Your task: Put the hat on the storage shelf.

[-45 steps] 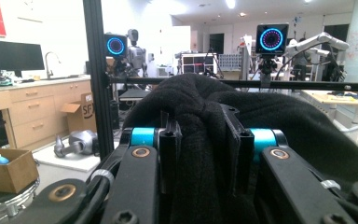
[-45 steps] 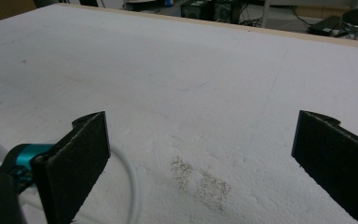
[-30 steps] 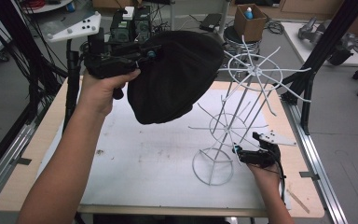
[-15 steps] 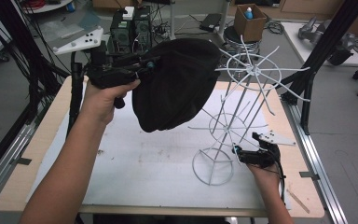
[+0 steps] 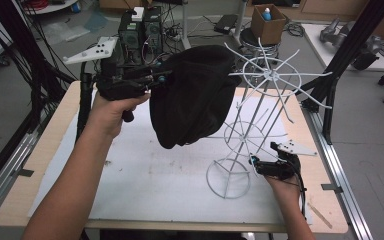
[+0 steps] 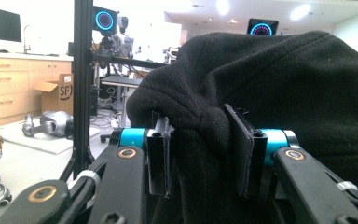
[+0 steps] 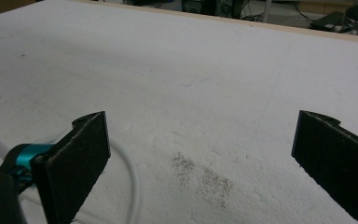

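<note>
Hat: the black fleece hat point(image 5: 192, 97) hangs in the air over the far half of the table, just left of the rack's top wheel; a bunched fold of it point(image 6: 200, 116) sits between my left fingers.
Left gripper: my left gripper point(image 5: 155, 80) is raised, jaws pressed in on that fold; the rest of the hat droops down and to the right of the fingers point(image 6: 249, 149).
Rack: the white wire rack point(image 5: 260, 120) stands on its round base at the right of the table, apart from the hat by a small gap.
Right gripper: my right gripper point(image 5: 254, 162) lies low at the rack's base ring, its fingers point(image 7: 81, 154) spread wide with nothing between them; the ring's white wire runs just by the left finger.
Table: white sheet point(image 5: 145, 180) on a wooden top, with dark specks point(image 7: 203, 179) ahead of my right jaws.
</note>
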`<state>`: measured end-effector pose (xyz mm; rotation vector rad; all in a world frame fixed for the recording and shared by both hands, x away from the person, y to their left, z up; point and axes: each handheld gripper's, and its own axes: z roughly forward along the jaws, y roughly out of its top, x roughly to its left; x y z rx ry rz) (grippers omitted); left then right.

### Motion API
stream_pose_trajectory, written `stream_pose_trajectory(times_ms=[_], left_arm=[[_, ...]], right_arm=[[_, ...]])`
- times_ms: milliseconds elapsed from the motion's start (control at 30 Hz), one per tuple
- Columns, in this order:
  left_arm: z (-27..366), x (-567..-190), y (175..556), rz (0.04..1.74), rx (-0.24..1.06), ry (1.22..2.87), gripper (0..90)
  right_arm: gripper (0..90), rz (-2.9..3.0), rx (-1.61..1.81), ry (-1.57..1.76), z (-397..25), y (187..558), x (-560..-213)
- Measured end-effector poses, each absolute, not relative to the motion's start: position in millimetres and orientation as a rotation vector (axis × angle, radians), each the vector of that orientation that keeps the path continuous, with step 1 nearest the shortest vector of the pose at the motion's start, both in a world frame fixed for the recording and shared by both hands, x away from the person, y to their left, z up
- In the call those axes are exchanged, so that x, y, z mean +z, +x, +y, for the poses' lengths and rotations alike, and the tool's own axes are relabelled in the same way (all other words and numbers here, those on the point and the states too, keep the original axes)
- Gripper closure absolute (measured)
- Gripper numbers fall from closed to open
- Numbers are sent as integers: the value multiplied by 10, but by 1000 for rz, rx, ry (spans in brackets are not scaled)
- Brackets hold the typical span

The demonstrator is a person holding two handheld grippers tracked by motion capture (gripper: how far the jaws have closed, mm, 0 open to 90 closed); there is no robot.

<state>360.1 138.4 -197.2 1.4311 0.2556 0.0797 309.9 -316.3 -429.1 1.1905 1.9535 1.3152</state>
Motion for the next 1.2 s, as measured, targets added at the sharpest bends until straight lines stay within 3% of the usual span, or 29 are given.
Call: stream_pose_trajectory(times_ms=[667,1200], left_arm=[[1489,-1994,3642,308,92,1506,398],[1757,-2147,3645,376,120,1548,354]], right_arm=[[34,1960,1310,1193,-3150,3100,-4295],[34,1959,1304,1188,-3153,3105,-4298]])
